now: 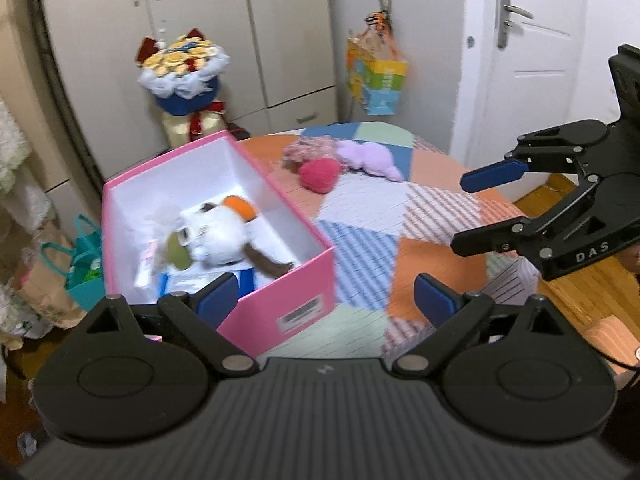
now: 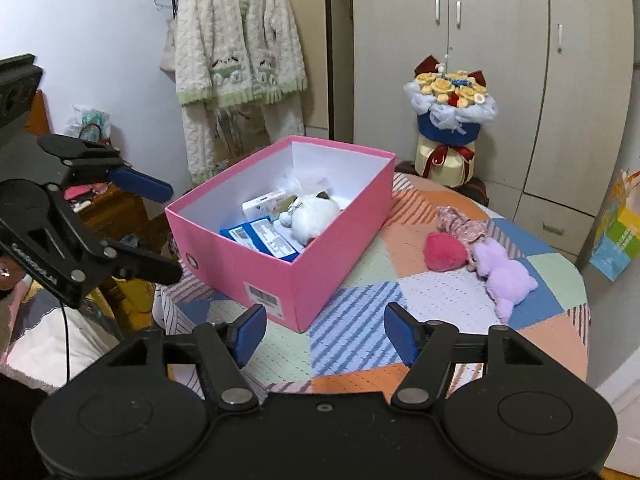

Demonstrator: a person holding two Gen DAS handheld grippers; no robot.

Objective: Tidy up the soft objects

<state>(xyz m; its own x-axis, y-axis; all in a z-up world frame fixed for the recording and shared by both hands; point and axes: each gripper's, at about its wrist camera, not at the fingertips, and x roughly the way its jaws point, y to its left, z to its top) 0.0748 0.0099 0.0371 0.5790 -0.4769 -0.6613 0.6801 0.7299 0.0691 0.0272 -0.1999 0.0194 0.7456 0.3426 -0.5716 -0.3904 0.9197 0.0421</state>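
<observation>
A pink box (image 1: 296, 280) (image 2: 332, 256) stands open on the patchwork-covered table (image 1: 360, 248) (image 2: 360, 340). Inside it lie a white plush toy (image 1: 224, 236) (image 2: 316, 216) and some flat packets. On the cloth beyond the box lie a red heart plush (image 1: 320, 174) (image 2: 446, 252), a lilac plush (image 1: 370, 158) (image 2: 504, 276) and a floral fabric piece (image 1: 308, 148) (image 2: 460, 220). My left gripper (image 1: 326, 300) (image 2: 168, 232) hovers open at the box's near corner, with nothing between its fingers. My right gripper (image 2: 326, 334) (image 1: 476, 210) is open above the near cloth, holding nothing.
A flower bouquet (image 1: 180, 76) (image 2: 448, 108) stands behind the table against the wardrobe (image 2: 480, 60). A colourful gift bag (image 1: 376, 80) hangs on the wall beside a white door (image 1: 536, 60). A fluffy robe (image 2: 236, 60) hangs at the left. Bags (image 1: 80, 272) crowd the floor.
</observation>
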